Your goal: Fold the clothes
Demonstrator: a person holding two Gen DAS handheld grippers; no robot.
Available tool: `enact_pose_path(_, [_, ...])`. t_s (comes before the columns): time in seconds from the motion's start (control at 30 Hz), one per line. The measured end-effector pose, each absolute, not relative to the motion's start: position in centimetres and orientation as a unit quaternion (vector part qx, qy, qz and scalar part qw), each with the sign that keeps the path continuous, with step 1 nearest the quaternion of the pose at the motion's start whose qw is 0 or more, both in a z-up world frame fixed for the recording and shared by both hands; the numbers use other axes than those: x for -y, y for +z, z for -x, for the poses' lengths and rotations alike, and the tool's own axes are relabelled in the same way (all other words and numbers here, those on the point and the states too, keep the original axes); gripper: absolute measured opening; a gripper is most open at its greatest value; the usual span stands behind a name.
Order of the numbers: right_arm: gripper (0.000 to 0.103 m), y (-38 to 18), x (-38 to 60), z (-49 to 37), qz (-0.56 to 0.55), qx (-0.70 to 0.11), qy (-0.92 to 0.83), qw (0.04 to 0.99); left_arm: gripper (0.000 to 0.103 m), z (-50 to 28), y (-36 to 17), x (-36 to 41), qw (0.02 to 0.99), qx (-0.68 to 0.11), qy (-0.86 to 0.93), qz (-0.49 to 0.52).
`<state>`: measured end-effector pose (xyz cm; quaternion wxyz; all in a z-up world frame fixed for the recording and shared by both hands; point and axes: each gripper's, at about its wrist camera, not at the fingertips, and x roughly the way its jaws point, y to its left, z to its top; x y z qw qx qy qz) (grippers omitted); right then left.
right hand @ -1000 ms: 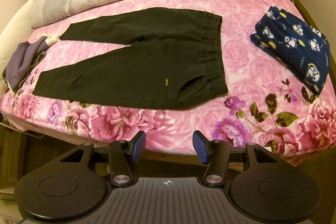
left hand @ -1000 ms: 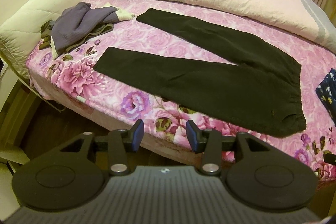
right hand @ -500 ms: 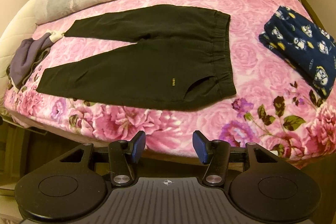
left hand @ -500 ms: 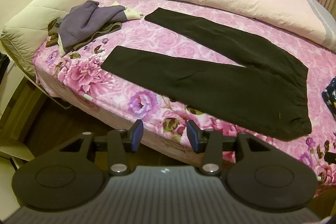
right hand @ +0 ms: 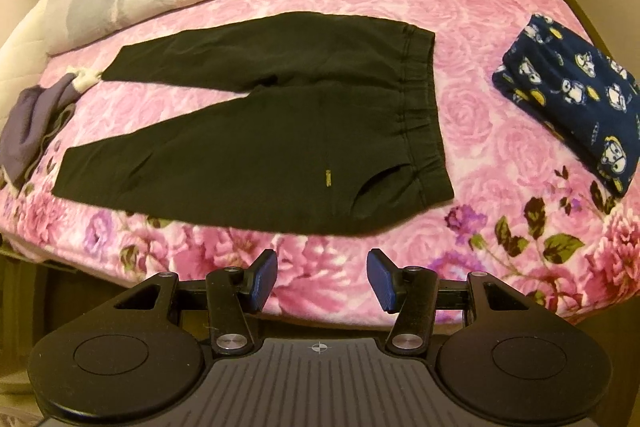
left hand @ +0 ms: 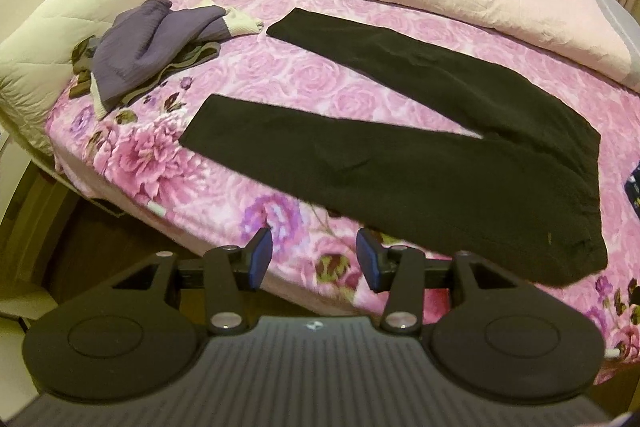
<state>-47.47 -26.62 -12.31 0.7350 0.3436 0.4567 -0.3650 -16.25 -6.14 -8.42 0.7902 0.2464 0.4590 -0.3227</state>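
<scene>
Trousers [left hand: 420, 155] fill more of both wrist views than a second ago, and the bed's near edge has slid lower in each frame: both grippers have closed in on the garment, most of that approach coming in the last half second. The black trousers themselves have not shifted; they lie flat on the pink floral bedspread [right hand: 472, 115], legs spread in a shallow V toward the left, waistband to the right, with the nearer leg running close along the front edge of the bed. That suggests the spreading-out step is finished and the first fold, probably one leg over the other, is about to start, though nothing is grasped yet. The left gripper [left hand: 314, 259] hangs over the bed's front edge just short of the nearer leg, tilted steeply downward, its blue pads standing apart with only bedspread showing between them. The right gripper [right hand: 322, 281] is likewise pitched steeply down, just before the hip and waistband end, jaws spread and empty. A crumpled purple garment [left hand: 156, 47] waits near the leg cuffs at the left, and a folded navy printed piece [right hand: 572, 99] sits well apart to the right of the waistband.
</scene>
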Motion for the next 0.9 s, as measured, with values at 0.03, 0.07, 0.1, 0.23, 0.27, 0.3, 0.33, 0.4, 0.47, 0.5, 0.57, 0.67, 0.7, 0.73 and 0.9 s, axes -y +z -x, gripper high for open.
enact_pose_path(0.03, [0.053,-12.3,26.9,46.8,-0.344,-0.456,-0.368,0.734,0.042,15.5,-8.5,6.7,0.789,-0.458,-0.326,-0.248])
enact_pose_path(0.07, [0.053,-12.3,27.2,46.0,-0.344,-0.456,-0.371,0.732,0.042,14.7,-8.6,7.2,0.787,-0.457,-0.330,-0.250])
enact_pose_path(0.1, [0.053,-12.2,27.4,45.3,-0.344,-0.455,-0.374,0.731,0.042,13.8,-8.7,7.8,0.784,-0.456,-0.335,-0.255])
enact_pose_path(0.23, [0.053,-12.1,28.1,42.0,-0.354,-0.446,-0.395,0.721,0.042,10.3,-8.7,10.6,0.771,-0.447,-0.360,-0.275])
enact_pose_path(0.27, [0.053,-12.0,28.3,41.3,-0.357,-0.444,-0.400,0.718,0.042,9.4,-8.7,11.3,0.767,-0.444,-0.369,-0.280])
enact_pose_path(0.3, [0.053,-11.9,28.4,40.5,-0.360,-0.443,-0.404,0.715,0.042,8.6,-8.6,12.0,0.763,-0.441,-0.377,-0.285])
enact_pose_path(0.33, [0.053,-11.8,28.5,39.7,-0.363,-0.441,-0.410,0.711,0.042,7.8,-8.6,12.7,0.758,-0.439,-0.385,-0.290])
enact_pose_path(0.4, [0.053,-11.6,28.6,38.1,-0.368,-0.437,-0.421,0.704,0.042,6.2,-8.5,14.0,0.750,-0.433,-0.400,-0.300])
enact_pose_path(0.47, [0.053,-11.5,28.6,36.5,-0.374,-0.434,-0.431,0.697,0.042,4.8,-8.7,15.2,0.741,-0.430,-0.413,-0.310])
enact_pose_path(0.5, [0.053,-11.4,28.6,35.7,-0.377,-0.432,-0.436,0.693,0.042,4.1,-8.8,15.7,0.736,-0.428,-0.419,-0.314])
enact_pose_path(0.57, [0.053,-11.3,28.4,34.2,-0.381,-0.429,-0.445,0.688,0.042,2.9,-9.1,16.5,0.727,-0.425,-0.432,-0.323])
enact_pose_path(0.67, [0.053,-11.3,27.9,32.2,-0.383,-0.424,-0.455,0.683,0.042,1.6,-9.7,17.6,0.713,-0.421,-0.449,-0.335])
enact_pose_path(0.7, [0.053,-11.4,27.9,31.8,-0.383,-0.423,-0.458,0.682,0.042,1.2,-10.0,17.8,0.709,-0.420,-0.454,-0.339])
enact_pose_path(0.73, [0.053,-11.5,27.8,31.2,-0.385,-0.422,-0.462,0.679,0.042,0.9,-10.3,18.1,0.706,-0.419,-0.457,-0.342])
enact_pose_path(0.9, [0.053,-12.1,27.4,30.0,-0.389,-0.429,-0.470,0.667,0.042,0.0,-11.1,18.7,0.693,-0.426,-0.470,-0.343])
